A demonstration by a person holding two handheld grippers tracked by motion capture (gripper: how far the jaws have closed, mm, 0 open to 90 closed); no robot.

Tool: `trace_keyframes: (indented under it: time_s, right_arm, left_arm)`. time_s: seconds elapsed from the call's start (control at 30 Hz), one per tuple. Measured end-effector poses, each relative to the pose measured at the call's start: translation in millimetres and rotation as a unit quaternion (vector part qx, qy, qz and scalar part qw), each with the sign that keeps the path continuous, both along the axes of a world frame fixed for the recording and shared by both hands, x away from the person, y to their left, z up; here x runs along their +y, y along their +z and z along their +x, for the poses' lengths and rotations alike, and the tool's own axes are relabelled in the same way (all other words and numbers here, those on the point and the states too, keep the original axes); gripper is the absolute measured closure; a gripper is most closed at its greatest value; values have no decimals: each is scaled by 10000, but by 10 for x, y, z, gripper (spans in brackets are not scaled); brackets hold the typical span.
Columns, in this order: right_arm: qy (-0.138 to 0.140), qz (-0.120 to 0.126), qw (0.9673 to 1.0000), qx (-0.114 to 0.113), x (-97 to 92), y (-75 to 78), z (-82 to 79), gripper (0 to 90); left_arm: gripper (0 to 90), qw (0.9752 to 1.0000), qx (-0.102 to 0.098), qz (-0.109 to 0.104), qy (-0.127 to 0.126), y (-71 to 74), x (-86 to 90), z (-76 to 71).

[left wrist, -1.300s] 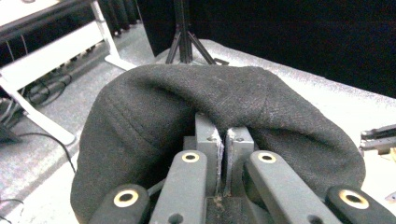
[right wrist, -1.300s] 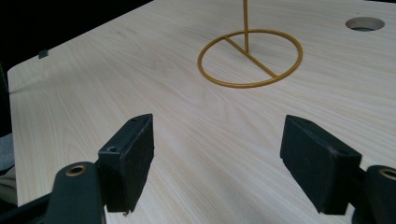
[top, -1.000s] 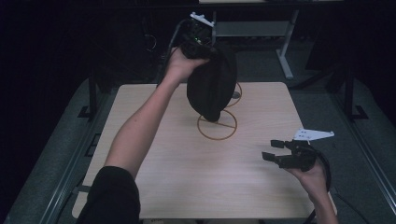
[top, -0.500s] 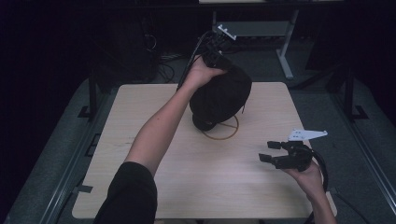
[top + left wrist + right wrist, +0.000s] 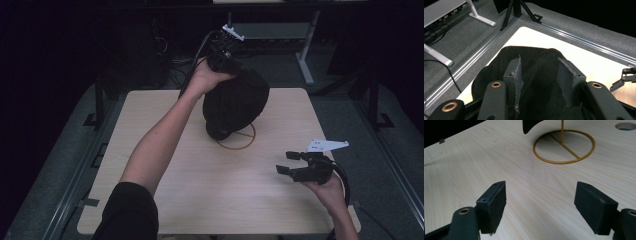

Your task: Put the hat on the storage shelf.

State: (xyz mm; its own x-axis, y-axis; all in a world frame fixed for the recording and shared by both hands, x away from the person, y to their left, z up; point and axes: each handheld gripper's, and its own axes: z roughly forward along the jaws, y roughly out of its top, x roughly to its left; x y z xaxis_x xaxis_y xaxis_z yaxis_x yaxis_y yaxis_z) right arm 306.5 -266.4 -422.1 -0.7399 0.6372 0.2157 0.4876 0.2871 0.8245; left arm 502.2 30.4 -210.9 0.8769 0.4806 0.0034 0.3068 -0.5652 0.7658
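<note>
A black hat (image 5: 235,102) hangs over a gold wire stand whose ring base (image 5: 236,140) rests on the wooden table (image 5: 165,165). My left gripper (image 5: 234,71) is at the hat's top back. In the left gripper view its jaws (image 5: 542,67) have just been opening and stand apart over the dark fabric (image 5: 536,82), with the pads not pressing on it. My right gripper (image 5: 286,162) hovers open over the table's front right, nothing between its pads (image 5: 541,190). Ahead of it are the ring base (image 5: 564,147) and the hat's lower edge (image 5: 529,126).
A round hole (image 5: 625,125) is cut into the tabletop beyond the stand. Grey carpet and metal rails (image 5: 469,65) border the table, and a white desk leg (image 5: 305,65) and cables lie on the floor behind. Bare wood stretches across the left and front.
The left hand carried the hat right and down onto the stand, and its jaws opened. The right gripper stayed in place, open.
</note>
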Motion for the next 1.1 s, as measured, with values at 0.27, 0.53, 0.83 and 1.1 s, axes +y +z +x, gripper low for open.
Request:
trace_keyframes:
  time_s: [0.27,0.53,0.83,1.1]
  right_arm:
    - [-34,-42,10000,3,26,-8,-19,240]
    - [-79,-71,9999,29,27,-28,-11,229]
    - [-65,-141,9999,33,62,-35,-19,230]
    - [-128,-68,9999,17,62,-25,-21,229]
  left_arm:
    - [498,9999,-11,-86,101,30,196,-72]
    - [481,9996,-24,-170,210,8,403,-166]
    - [464,9995,-12,-175,253,-34,579,-270]
    - [443,9994,-75,-197,279,-6,686,-359]
